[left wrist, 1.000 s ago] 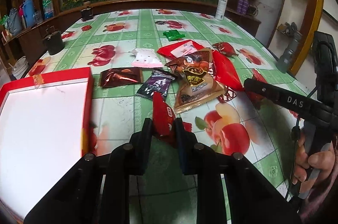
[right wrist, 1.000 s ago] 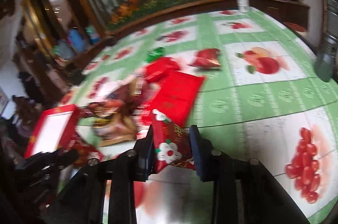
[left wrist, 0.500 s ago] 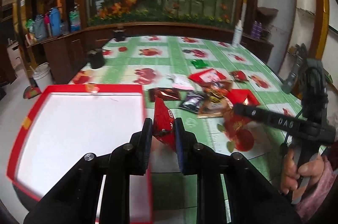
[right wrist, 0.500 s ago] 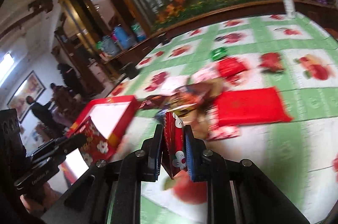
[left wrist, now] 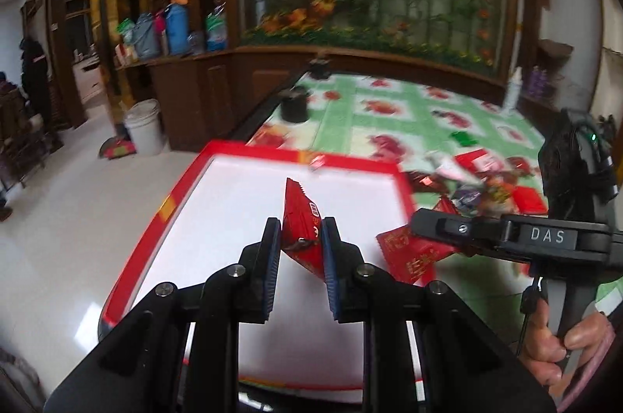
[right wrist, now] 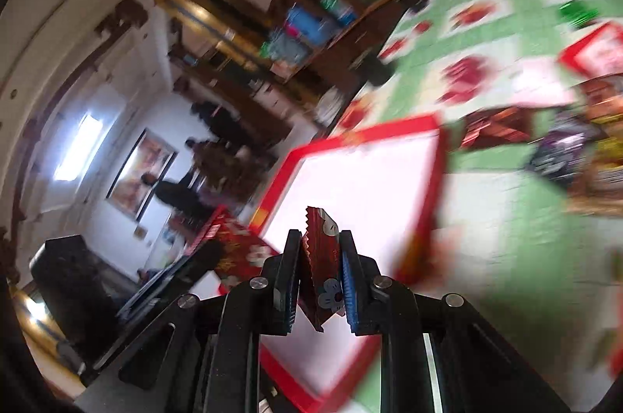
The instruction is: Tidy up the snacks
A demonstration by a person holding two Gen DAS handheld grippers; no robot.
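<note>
My left gripper [left wrist: 300, 236] is shut on a red snack packet [left wrist: 301, 218] and holds it above the white inside of a red-rimmed box [left wrist: 249, 202]. My right gripper [right wrist: 321, 259] is shut on a red flowered snack packet [right wrist: 323, 253] above the same box [right wrist: 350, 187]. In the left wrist view the right gripper [left wrist: 428, 222] comes in from the right with its packet [left wrist: 412, 255] over the box's right rim. A pile of snack packets [left wrist: 486, 187] lies on the table right of the box.
The table [left wrist: 389, 113] has a green cloth with red fruit prints. A black pot [left wrist: 294, 105] and a white spray bottle [left wrist: 512, 90] stand at the back. The box sits at the table's left edge, with floor and a white bucket [left wrist: 142, 127] beyond.
Both grippers have swung left from the snack pile with their packets, coming over the red-rimmed box. The right gripper has also rolled sideways.
</note>
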